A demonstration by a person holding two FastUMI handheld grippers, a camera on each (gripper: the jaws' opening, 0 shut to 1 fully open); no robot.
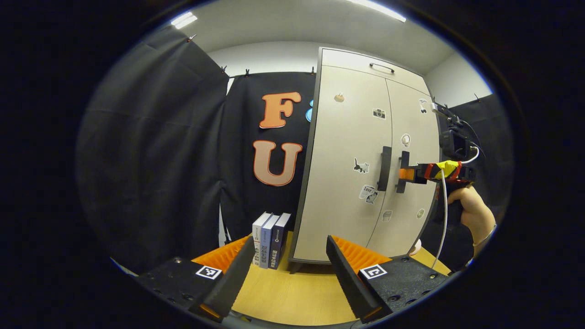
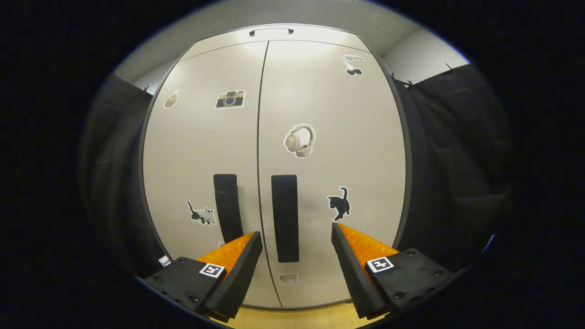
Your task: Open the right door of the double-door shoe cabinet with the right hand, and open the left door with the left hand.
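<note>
The white double-door shoe cabinet point(image 1: 347, 183) stands with both doors closed. Its two black vertical handles sit side by side at the middle seam. In the right gripper view the right door handle point(image 2: 284, 217) lies between the spread fingers of my right gripper point(image 2: 296, 235), which is open and close to the door. The left door handle point(image 2: 227, 205) is just left of it. In the left gripper view my right gripper point(image 1: 405, 173), held by a hand point(image 1: 473, 212), reaches the right door handle point(image 1: 402, 171). My left gripper point(image 1: 290, 258) is open, well back from the left door handle point(image 1: 385, 168).
Three books point(image 1: 270, 240) stand upright against the cabinet's left side on the wooden surface point(image 1: 292, 292). A drawer front with a small handle point(image 1: 381, 67) tops the cabinet. Animal and camera stickers dot the doors. Black cloth walls close in on both sides.
</note>
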